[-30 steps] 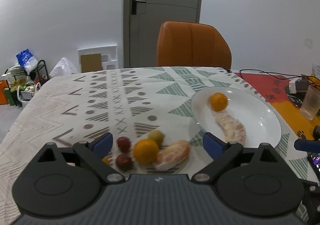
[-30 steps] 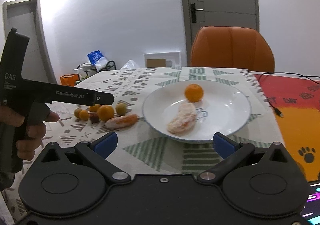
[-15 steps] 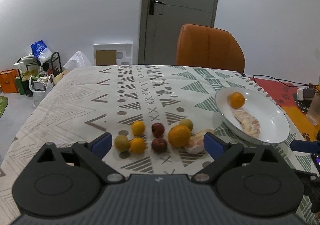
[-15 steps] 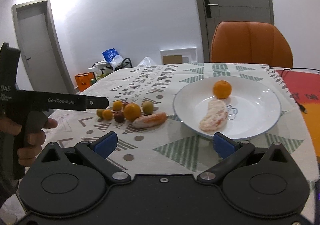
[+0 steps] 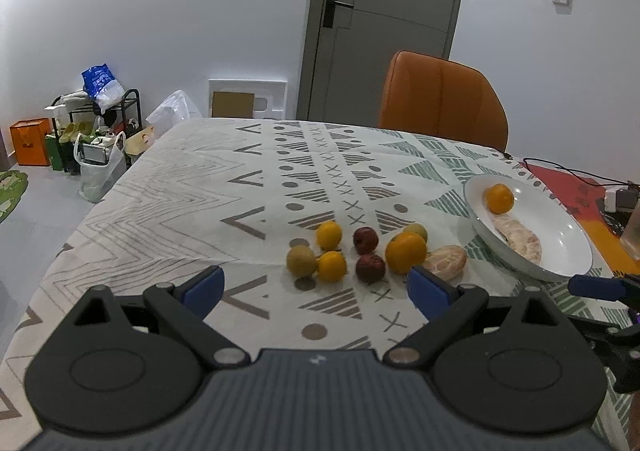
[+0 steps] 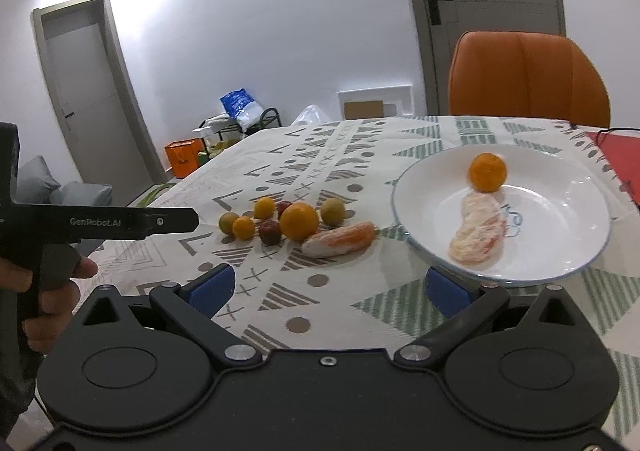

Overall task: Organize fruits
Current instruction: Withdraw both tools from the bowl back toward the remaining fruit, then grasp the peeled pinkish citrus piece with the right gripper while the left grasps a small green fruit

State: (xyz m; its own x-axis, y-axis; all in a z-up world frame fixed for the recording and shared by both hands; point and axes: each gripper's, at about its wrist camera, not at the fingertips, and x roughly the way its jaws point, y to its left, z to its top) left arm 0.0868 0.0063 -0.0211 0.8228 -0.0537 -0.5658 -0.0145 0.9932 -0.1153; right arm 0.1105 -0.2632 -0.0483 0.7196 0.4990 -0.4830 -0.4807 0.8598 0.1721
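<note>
A white plate (image 5: pixel 560 235) (image 6: pixel 560 219) holds an orange (image 5: pixel 498 199) (image 6: pixel 487 172) and a peeled citrus piece (image 5: pixel 520 239) (image 6: pixel 478 231). On the cloth left of it lies a cluster: a big orange (image 5: pixel 405 253) (image 6: pixel 299 221), another peeled piece (image 5: pixel 446 261) (image 6: pixel 340 239), two dark red fruits (image 5: pixel 370 267), small yellow ones (image 5: pixel 329 235) and greenish ones (image 5: pixel 301 261). My left gripper (image 5: pixel 316 287) is open and empty, just short of the cluster. My right gripper (image 6: pixel 328 287) is open and empty, before the plate's near rim.
An orange chair (image 5: pixel 442 99) stands at the table's far side. A cable and power strip (image 5: pixel 616 199) and a glass (image 5: pixel 634 235) sit at the right. The left gripper's body and hand (image 6: pixel 80 223) show at the left of the right wrist view.
My left gripper has pulled back and swung left, so the whole fruit cluster now shows ahead of it. My right view has shifted left and closer to the plate. Both stay open.
</note>
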